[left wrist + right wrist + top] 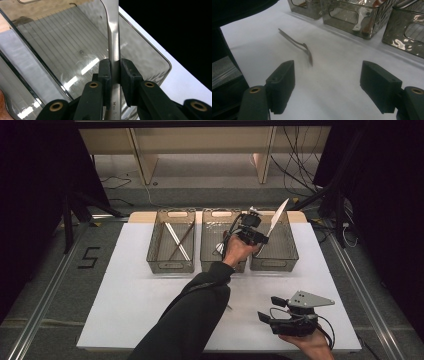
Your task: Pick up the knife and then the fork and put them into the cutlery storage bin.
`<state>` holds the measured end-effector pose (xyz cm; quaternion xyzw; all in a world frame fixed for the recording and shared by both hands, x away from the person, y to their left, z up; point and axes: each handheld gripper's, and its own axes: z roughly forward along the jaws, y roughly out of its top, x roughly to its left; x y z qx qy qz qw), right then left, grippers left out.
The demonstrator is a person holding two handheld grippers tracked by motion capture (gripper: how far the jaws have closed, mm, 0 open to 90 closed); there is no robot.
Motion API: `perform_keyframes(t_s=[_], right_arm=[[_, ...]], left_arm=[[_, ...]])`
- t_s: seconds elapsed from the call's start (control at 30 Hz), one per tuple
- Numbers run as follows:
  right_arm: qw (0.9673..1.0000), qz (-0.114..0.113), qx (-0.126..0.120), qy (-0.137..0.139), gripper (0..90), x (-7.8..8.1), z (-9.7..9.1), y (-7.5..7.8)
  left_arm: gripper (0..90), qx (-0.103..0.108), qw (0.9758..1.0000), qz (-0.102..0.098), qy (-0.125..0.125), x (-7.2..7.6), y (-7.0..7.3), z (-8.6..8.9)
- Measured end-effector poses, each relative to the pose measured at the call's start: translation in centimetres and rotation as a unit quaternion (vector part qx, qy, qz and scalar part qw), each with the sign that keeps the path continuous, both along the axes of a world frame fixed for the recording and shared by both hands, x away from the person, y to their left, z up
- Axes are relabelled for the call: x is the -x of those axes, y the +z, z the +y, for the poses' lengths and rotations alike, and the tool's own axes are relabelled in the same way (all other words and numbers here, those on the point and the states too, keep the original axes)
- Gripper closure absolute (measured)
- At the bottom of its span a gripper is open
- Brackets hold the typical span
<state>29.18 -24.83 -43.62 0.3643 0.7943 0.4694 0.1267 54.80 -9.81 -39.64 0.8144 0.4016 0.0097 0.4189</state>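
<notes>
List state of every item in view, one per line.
left gripper: shut on knife, over right bin
knife: held by its handle, blade up, off the table
right gripper: fingers open, nothing between
fork: lying flat on table, untouched
left bin: holds chopsticks
middle bin: contents unclear
right bin: looks empty

Fixed high, looking forward and down over the table [125, 310]. Riding close behind each jaw pair; bins [170, 247] shared.

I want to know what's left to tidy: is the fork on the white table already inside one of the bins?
No, the fork lies flat on the white table, in front of the bins and outside them.
</notes>
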Motion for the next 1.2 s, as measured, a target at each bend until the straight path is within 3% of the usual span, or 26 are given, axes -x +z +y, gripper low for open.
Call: perform_keyframes(t_s=[0.4, 0.43, 0.5, 0.53, 0.7, 0.83, 0.97, 1.2], right_arm=[[1.0, 0.001, -0.002, 0.003, 29.1, 0.1, 0.0, 0.1], [1.0, 0.001, -0.002, 0.003, 29.1, 0.1, 0.0, 0.0], [1.0, 0.002, 0.0, 0.003, 29.1, 0.0, 0.0, 0.0], [1.0, 0.002, 0.0, 0.004, 29.1, 0.1, 0.0, 0.0], [1.0, 0.002, 0.0, 0.004, 29.1, 0.1, 0.1, 0.0], [1.0, 0.003, 0.001, 0.004, 29.1, 0.1, 0.1, 0.0], [1.0, 0.002, 0.002, 0.002, 29.1, 0.1, 0.1, 0.0], [1.0, 0.005, 0.001, 0.0, 29.1, 0.0, 0.1, -0.1]], left_arm=[[77.8, -0.011, 0.9998, 0.017, 0.008, -0.3, -1.0, -0.4], [76.3, -0.009, 0.9998, 0.014, 0.011, -0.2, -0.9, -0.4], [64.6, 0.009, 0.9997, 0.01, 0.022, -0.2, -0.4, -0.2], [59.2, 0.013, 0.9997, 0.011, 0.019, -0.2, 0.0, -0.2], [52.1, 0.008, 1.0, 0.002, 0.003, 0.3, 1.6, 0.3], [44.3, -0.008, 0.9998, 0.0, -0.016, 0.9, 2.3, 1.0], [36.9, -0.016, 0.9993, 0.001, -0.033, 1.5, 2.9, 2.3], [32.1, -0.031, 0.9974, -0.006, -0.064, 3.0, 3.9, 5.1]])
